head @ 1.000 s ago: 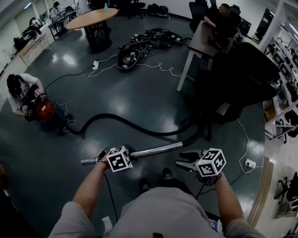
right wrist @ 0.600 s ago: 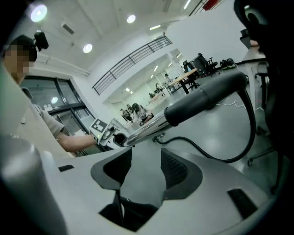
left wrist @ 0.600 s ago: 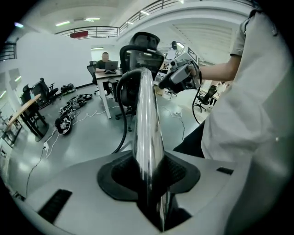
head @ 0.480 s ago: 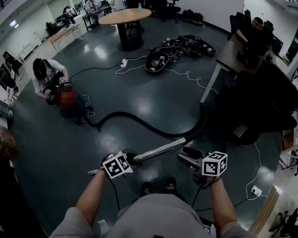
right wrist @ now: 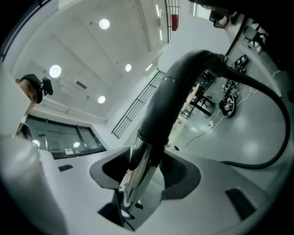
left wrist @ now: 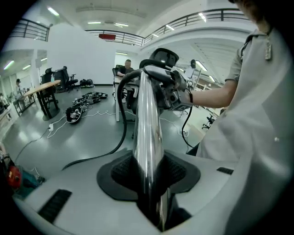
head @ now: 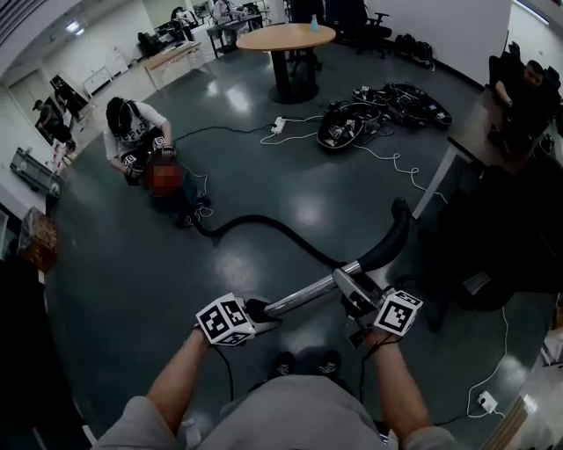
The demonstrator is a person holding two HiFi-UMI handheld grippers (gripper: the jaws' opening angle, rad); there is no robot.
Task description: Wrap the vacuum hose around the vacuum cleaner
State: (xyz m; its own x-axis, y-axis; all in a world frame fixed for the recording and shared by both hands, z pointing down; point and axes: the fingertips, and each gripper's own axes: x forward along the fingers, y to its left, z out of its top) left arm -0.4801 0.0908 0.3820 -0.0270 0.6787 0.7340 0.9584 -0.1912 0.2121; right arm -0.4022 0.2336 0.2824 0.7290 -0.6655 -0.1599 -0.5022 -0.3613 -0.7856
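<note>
Left claw point(head: 262, 311) is clamped on the metal tube point(head: 308, 295); right claw point(head: 354, 293) has just been opening, sitting loose round it. Hose point(head: 264, 224) snakes across the glossy dark floor point(head: 123, 281) to the vacuum point(head: 180, 204).

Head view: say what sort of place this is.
Probably an open office or lab hall: a round table, office chairs behind it, desks along the wall, cables across a glossy floor.

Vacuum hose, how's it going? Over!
Left hand-held gripper clamped on metal tube. Right hand-held gripper: jaws just opening, tube between. Hose unwrapped, trailing across floor. Person crouched by vacuum.
</note>
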